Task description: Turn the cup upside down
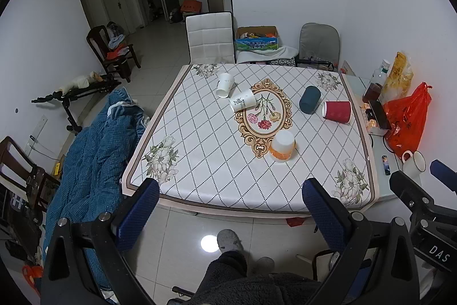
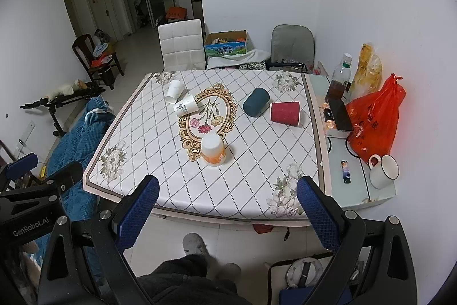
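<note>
Several cups are on the patterned tablecloth (image 1: 200, 150). An orange-and-white cup (image 1: 282, 145) (image 2: 213, 148) stands upside down near the front centre. Two white paper cups (image 1: 225, 85) (image 1: 242, 100) lie on their sides at the back left. A dark teal cup (image 1: 310, 99) (image 2: 256, 101) and a red cup (image 1: 337, 111) (image 2: 285, 112) lie on their sides at the right. My left gripper (image 1: 230, 203) is open and empty, held back from the table's front edge. My right gripper (image 2: 227, 200) is open and empty, also before the front edge.
A side table (image 2: 357, 190) at the right holds a white mug (image 2: 382, 170), a red plastic bag (image 2: 374, 119), a bottle (image 2: 340, 79) and a phone (image 2: 341, 115). A blue blanket (image 1: 94, 150) lies left of the table. A white chair (image 1: 210, 37) stands behind it.
</note>
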`<state>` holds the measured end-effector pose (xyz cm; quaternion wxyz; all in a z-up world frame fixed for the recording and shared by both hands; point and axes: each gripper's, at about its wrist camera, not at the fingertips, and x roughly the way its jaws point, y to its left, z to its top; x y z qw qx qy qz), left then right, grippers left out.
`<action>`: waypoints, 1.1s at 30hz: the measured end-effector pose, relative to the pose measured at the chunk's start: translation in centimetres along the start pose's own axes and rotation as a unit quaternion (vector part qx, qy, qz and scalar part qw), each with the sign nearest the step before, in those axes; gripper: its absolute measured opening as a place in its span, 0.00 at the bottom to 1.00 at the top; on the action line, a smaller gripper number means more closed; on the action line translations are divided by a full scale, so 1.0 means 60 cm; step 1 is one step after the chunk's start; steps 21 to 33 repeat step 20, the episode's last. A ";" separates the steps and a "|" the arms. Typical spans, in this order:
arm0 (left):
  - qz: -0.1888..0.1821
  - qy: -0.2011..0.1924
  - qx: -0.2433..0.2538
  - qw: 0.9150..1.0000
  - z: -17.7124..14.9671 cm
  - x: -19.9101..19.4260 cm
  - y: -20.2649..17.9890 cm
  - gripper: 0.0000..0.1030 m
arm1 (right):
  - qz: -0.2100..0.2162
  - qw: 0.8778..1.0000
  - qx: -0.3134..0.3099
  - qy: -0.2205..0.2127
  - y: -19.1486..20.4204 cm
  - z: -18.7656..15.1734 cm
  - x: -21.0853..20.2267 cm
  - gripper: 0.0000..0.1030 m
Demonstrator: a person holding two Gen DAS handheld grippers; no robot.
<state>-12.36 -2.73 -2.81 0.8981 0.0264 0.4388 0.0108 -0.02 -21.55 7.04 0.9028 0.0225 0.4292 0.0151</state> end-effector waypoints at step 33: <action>0.001 -0.009 -0.003 1.000 -0.008 -0.004 0.001 0.99 | -0.001 1.000 0.003 0.002 0.003 0.000 0.005 0.96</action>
